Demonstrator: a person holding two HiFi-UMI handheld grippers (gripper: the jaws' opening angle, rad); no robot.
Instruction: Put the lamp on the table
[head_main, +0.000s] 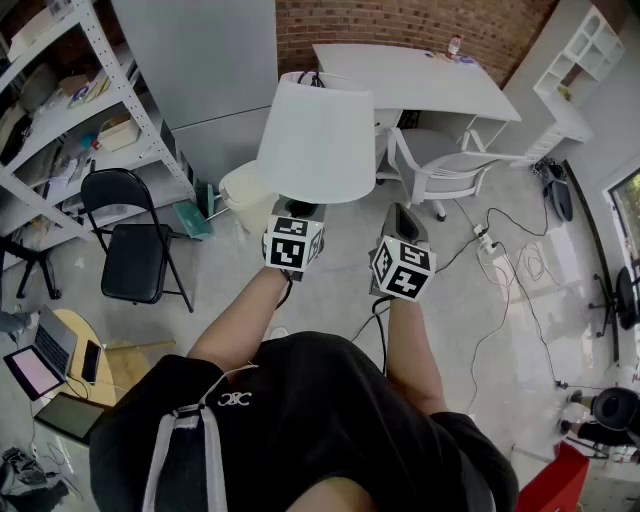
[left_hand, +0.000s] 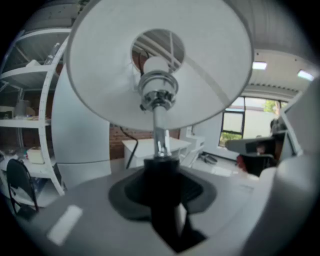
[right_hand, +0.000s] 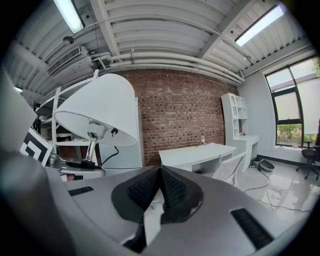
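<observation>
1. The left gripper's (head_main: 294, 212) fingers (left_hand: 197, 189) are clamped on the black base of the lamp (head_main: 315, 140). The base fills the gap between them.
2. From that base a short metal stem (left_hand: 159, 127) rises to the bulb socket, and the white shade (left_hand: 100, 65) spreads wide above the fingers.
3. The right gripper's (right_hand: 160, 172) fingers are closed tip to tip with nothing between them. It sits just beside the left gripper, level with it and not touching the lamp.
4. In the right gripper view the lamp (right_hand: 100, 107) stands at the left, its shade tipped slightly. A black cord (right_hand: 109, 154) trails from its base.
5. Both of the person's forearms reach forward from a black top, with each marker cube (head_main: 293, 244) facing the head camera.
6. The lamp is carried in the air over the pale floor (head_main: 330, 290), not resting on anything.
7. The white tabletop (head_main: 410, 75) lies ahead against the brick wall (right_hand: 180, 115), still apart from the lamp. A small bottle (head_main: 455, 44) stands near its far edge.
8. A white chair (head_main: 440, 165) is tucked at the tabletop's near side.
9. To the left are a black folding chair (head_main: 125, 235) and a white metal shelf (head_main: 70, 100) loaded with items.
10. Cables (head_main: 505, 255) loop over the floor on the right.
</observation>
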